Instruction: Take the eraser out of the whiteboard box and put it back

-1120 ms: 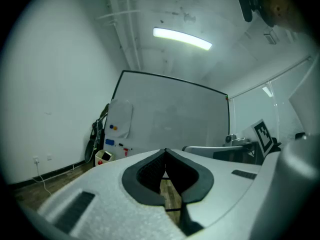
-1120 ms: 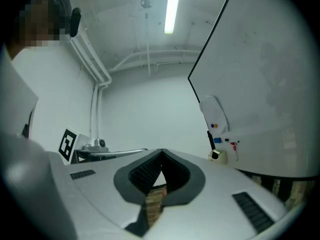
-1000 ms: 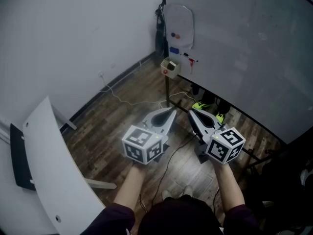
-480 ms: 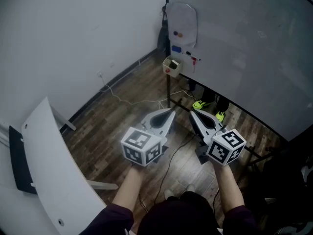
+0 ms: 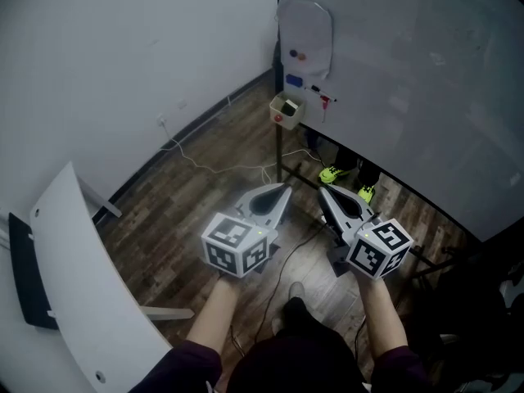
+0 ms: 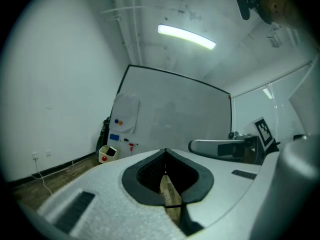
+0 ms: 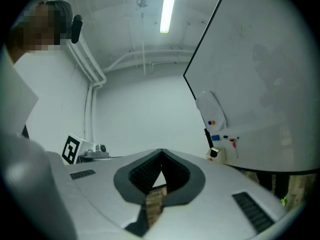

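The cream whiteboard box (image 5: 286, 110) hangs at the whiteboard's lower left corner, with a red dot on its front and the dark eraser (image 5: 288, 106) in it. Both grippers are held level over the wooden floor, well short of the box and pointing toward it. In the head view the left gripper (image 5: 285, 189) and right gripper (image 5: 320, 189) sit side by side, each with its jaws together and nothing between them. The left gripper view has the box (image 6: 107, 154) far off at the left. In the right gripper view the box (image 7: 216, 154) is small, at the right.
The whiteboard (image 5: 426, 80) fills the right side, with a white sheet (image 5: 305, 29), a blue magnet (image 5: 294, 81) and markers (image 5: 321, 97) near the box. A stand leg (image 5: 280, 150), cables (image 5: 213, 166) and green shoes (image 5: 332, 175) lie below. A white curved panel (image 5: 74, 285) stands at the left.
The person has stepped a little toward the whiteboard, and both grippers have come forward with them. A foot now shows at the bottom. The jaws of both stay closed.
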`<control>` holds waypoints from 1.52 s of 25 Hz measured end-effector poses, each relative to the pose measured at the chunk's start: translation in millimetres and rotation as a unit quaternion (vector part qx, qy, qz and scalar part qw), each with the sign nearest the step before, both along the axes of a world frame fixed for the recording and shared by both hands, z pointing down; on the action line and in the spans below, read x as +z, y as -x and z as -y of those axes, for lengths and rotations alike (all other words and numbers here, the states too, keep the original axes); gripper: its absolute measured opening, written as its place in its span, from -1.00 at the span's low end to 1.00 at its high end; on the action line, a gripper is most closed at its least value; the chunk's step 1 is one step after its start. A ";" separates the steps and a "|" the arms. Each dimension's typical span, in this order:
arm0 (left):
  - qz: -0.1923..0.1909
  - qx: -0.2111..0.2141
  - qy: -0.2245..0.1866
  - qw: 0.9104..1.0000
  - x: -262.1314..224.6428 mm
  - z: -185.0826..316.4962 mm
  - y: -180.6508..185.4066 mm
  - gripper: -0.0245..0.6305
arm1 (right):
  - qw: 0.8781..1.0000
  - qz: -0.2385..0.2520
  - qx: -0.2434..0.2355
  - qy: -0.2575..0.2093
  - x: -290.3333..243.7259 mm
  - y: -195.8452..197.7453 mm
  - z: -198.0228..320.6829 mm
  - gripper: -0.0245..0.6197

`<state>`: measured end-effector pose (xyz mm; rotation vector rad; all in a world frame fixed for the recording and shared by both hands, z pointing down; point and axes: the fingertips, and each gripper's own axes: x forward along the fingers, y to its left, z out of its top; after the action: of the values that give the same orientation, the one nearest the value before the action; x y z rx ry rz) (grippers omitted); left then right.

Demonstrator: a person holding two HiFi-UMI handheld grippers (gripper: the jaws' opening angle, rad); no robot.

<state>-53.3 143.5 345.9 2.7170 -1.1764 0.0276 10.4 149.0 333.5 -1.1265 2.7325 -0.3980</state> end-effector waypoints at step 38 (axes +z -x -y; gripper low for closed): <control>0.020 -0.047 0.039 0.998 32.3 207.9 -16.8 -0.91 | 0.998 0.027 -0.038 0.036 35.5 -25.9 213.9 -0.91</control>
<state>-36.5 -64.4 378.2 2.6019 -1.2857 0.1130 36.2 -64.9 369.1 -1.0149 2.7407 -0.5323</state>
